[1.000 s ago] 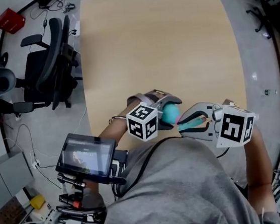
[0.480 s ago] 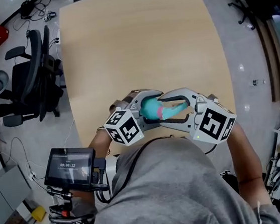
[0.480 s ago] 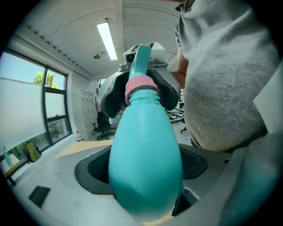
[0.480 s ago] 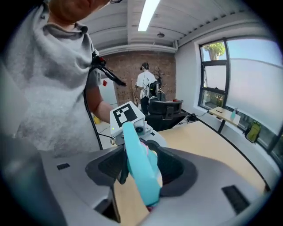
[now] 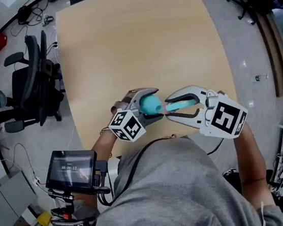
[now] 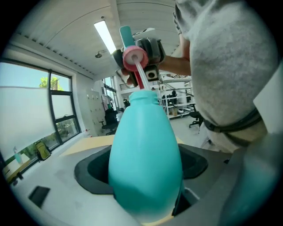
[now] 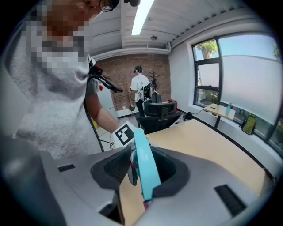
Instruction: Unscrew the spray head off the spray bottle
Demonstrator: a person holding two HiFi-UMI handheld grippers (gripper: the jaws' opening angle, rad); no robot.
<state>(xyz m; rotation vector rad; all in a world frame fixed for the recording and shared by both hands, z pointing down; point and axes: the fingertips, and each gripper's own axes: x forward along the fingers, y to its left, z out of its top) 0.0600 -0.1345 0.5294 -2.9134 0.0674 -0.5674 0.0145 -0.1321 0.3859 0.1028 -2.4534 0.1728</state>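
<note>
Bottle: teal egg-shaped plastic spray bottle (image 6: 143, 163) sits in the left gripper (image 5: 147, 104), whose wide-spread jaws clamp its belly, above the near edge of the tan wooden table (image 5: 137, 39).
Spray head: teal spray head with pink collar (image 6: 134, 55) is lifted off the neck. The right gripper (image 5: 171, 108) pinches it, its jaws having just been closing on it.
Left gripper view alone: thin dip tube (image 6: 140, 78) runs from the collar down into the open neck.
Right gripper view alone: the head's long teal bar lies between the jaws; standing person (image 7: 140, 90) far behind.
Head view alone: both grippers meet tip to tip; black office chair (image 5: 35, 82) stands left of the table.
</note>
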